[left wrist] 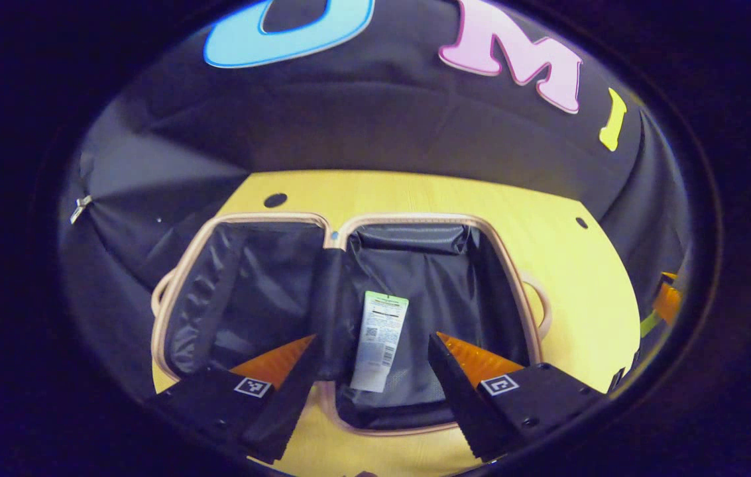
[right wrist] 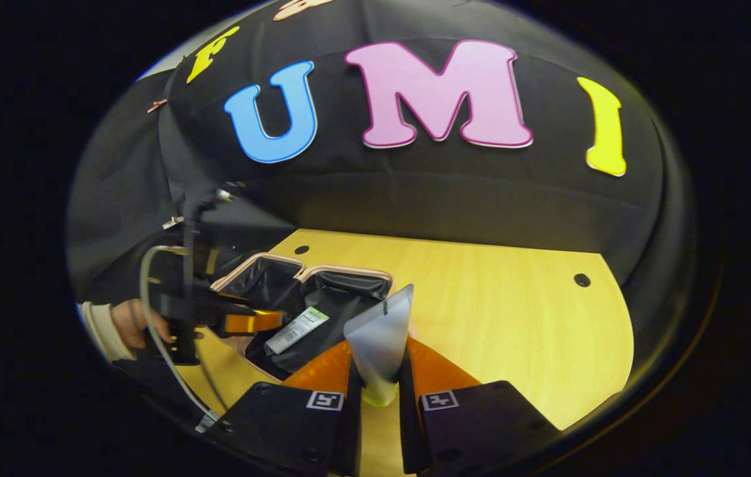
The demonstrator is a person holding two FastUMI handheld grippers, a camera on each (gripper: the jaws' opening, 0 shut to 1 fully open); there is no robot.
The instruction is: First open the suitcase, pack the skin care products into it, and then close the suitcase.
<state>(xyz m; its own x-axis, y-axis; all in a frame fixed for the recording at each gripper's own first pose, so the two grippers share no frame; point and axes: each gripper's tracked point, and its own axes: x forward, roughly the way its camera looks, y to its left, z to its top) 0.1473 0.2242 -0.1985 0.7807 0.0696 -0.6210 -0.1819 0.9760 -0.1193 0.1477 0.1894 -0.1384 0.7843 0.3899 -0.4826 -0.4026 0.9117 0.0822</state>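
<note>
The suitcase [left wrist: 348, 311] lies open and flat on the yellow wooden counter [left wrist: 574, 291], its two halves spread side by side with a pale pink rim running around each and a dark fabric lining inside. A hinge strip runs down the middle between the halves. In the right-hand half, as the left gripper view shows it, a white tube [left wrist: 378, 341] with a green end and printed label lies lengthwise on the lining, close to the hinge. A pink handle loop pokes out at each outer side of the case.

The left gripper [left wrist: 373, 344] hovers over the near edge of the open suitcase with its fingers spread wide apart and nothing between them; the white tube shows in the gap, lower down on the lining.

In the right gripper view, the right gripper [right wrist: 379, 371] is clenched on a silvery grey tube [right wrist: 378, 344], which stands upright between the two fingers with its flat crimped end uppermost and a pale yellow-green cap at the bottom. This gripper sits above the counter just to the right of the suitcase [right wrist: 295, 291]. Farther off in that view, a hand [right wrist: 133, 324] with a light cuff holds the left gripper [right wrist: 262, 322] above the case, where the white tube [right wrist: 295, 329] lies on the lining.
</note>
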